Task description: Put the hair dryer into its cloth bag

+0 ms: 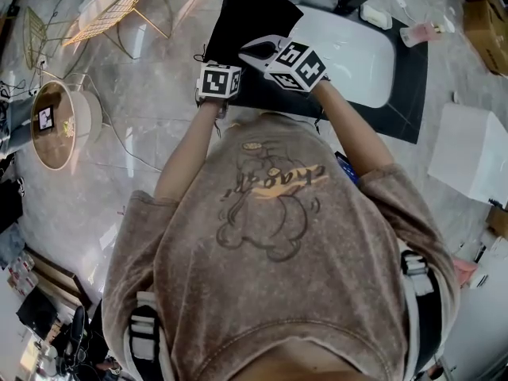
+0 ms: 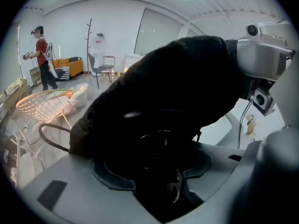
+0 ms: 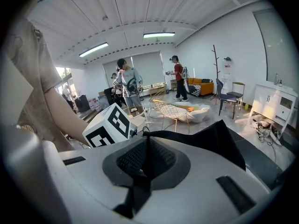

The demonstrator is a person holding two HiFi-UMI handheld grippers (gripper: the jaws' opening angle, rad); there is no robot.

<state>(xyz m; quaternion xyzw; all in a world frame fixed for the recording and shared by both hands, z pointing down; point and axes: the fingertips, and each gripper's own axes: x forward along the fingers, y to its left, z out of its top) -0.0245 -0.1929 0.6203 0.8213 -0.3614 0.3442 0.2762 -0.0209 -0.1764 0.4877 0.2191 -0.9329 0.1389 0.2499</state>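
Well, unreadable shirt script [image 1: 278,182], black cloth bag [image 1: 252,14]

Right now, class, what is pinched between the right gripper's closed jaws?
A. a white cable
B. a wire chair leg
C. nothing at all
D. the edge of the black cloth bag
D: in the right gripper view, the right gripper is shut, with a fold of the black cloth bag trapped between its pads.

Black cloth bag [image 1: 250,18]; white basin [image 1: 357,62]; grey marbled floor [image 1: 151,109]; gold wire chair [image 1: 111,14]
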